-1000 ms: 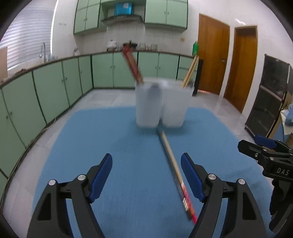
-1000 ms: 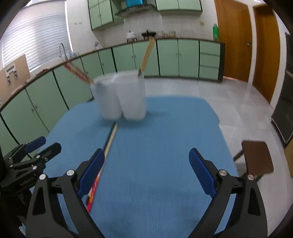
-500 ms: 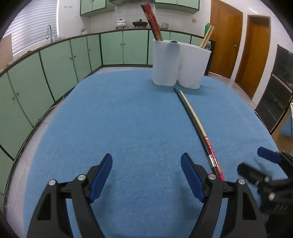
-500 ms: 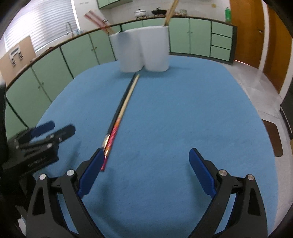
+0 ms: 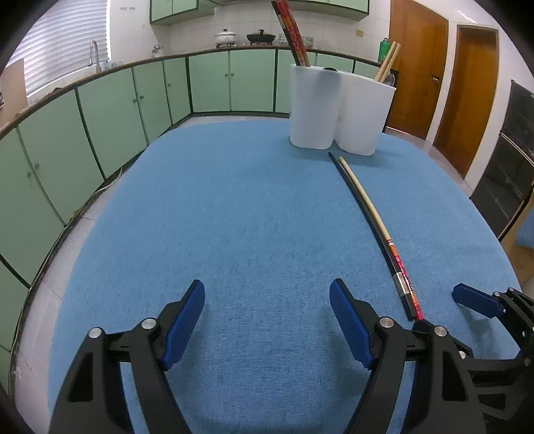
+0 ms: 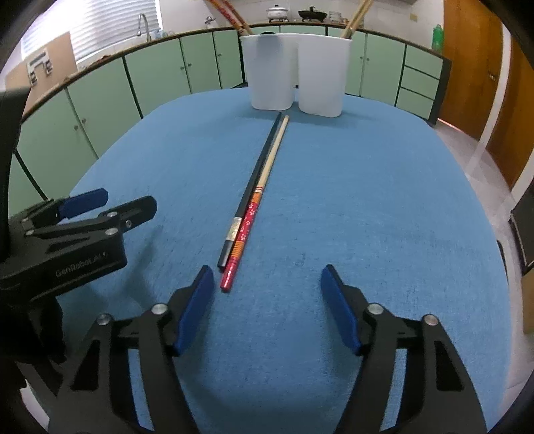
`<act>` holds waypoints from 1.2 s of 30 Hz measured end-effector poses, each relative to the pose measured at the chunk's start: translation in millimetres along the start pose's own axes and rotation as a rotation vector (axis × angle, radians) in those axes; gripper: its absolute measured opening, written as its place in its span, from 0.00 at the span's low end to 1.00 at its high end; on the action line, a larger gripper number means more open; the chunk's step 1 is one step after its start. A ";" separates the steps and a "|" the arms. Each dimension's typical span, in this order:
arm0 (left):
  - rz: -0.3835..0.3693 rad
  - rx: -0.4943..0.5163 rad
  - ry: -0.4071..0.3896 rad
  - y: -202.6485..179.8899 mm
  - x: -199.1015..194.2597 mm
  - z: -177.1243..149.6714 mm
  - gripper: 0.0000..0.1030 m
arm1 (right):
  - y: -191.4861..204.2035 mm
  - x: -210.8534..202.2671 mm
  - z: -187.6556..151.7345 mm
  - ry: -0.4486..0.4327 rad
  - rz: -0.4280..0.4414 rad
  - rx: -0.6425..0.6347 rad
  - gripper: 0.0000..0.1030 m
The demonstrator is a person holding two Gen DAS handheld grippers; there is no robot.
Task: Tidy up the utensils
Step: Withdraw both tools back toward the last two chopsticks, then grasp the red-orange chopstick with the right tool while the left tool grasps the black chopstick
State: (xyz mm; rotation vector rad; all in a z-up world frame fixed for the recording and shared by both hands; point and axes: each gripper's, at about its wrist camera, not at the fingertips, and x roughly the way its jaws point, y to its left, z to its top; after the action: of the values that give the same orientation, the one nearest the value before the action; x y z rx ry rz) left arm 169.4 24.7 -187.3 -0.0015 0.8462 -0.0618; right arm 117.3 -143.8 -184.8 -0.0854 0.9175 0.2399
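While both of my tools hover low over the blue-covered surface (image 5: 233,233), neither has hold of anything: the left gripper (image 5: 267,320) stands wide open with bare cloth between its blue pads, and the right gripper (image 6: 267,307) is spread just as wide, also with only cloth in its gap. Through the right wrist camera I see two chopsticks lying side by side and touching, just ahead of that gripper and slightly to the left of its centre line. The black chopstick (image 6: 253,177) with a silver band lies on the left; the pale wooden chopstick (image 6: 263,180) with a red patterned handle lies on the right, its red butt end close to the right gripper's left pad (image 6: 193,310). Both run away from me, their thin tips ending just short of two white holders at the far end of the surface. The left white holder (image 6: 270,71) has red chopsticks (image 6: 230,15) leaning out of it, and the right white holder (image 6: 322,75), touching or nearly touching it, carries tan wooden chopsticks (image 6: 357,16). From the left wrist camera the same loose pair sits ahead and to the right of the left gripper, between it and the right gripper. Green cabinets (image 5: 100,117) ring the room behind.
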 end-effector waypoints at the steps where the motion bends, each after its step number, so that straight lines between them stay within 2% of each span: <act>1: 0.000 0.001 0.001 -0.4 0.4 0.1 0.74 | 1.2 0.1 -0.4 0.000 -0.004 -0.008 0.54; 10: 0.006 0.001 0.007 -1.1 3.4 0.3 0.74 | -4.4 -0.4 0.5 -0.010 -0.023 -0.015 0.23; 16: 0.011 -0.002 0.008 -2.9 4.5 -0.6 0.74 | -7.7 1.1 1.6 -0.015 0.002 -0.011 0.24; 18: 0.009 0.001 0.007 -5.1 4.3 -0.8 0.74 | -7.9 3.2 3.0 -0.014 0.009 -0.012 0.20; 19: 0.006 0.004 0.007 -6.8 4.3 -1.0 0.74 | -9.2 3.5 3.6 -0.014 0.019 -0.008 0.13; 21: 0.001 0.008 0.008 -10.0 4.3 -1.5 0.74 | -13.7 3.9 4.0 -0.013 0.037 0.012 0.07; 26: -0.026 0.014 -0.002 -22.1 1.3 -2.6 0.74 | -28.4 2.0 2.2 -0.022 0.045 0.060 0.05; 31: -0.067 0.023 -0.042 -37.3 -7.6 -4.9 0.74 | -47.0 -5.5 -2.3 -0.041 0.003 0.087 0.05; 36: -0.097 0.064 -0.017 -61.5 -3.7 -6.5 0.73 | -72.7 -6.6 -6.9 -0.037 -0.032 0.140 0.05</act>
State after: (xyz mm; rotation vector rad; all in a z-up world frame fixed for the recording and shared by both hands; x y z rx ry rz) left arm 158.7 -36.3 -187.3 0.0172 0.8264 -0.1800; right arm 125.7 -216.6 -185.9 0.0333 0.8927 0.1470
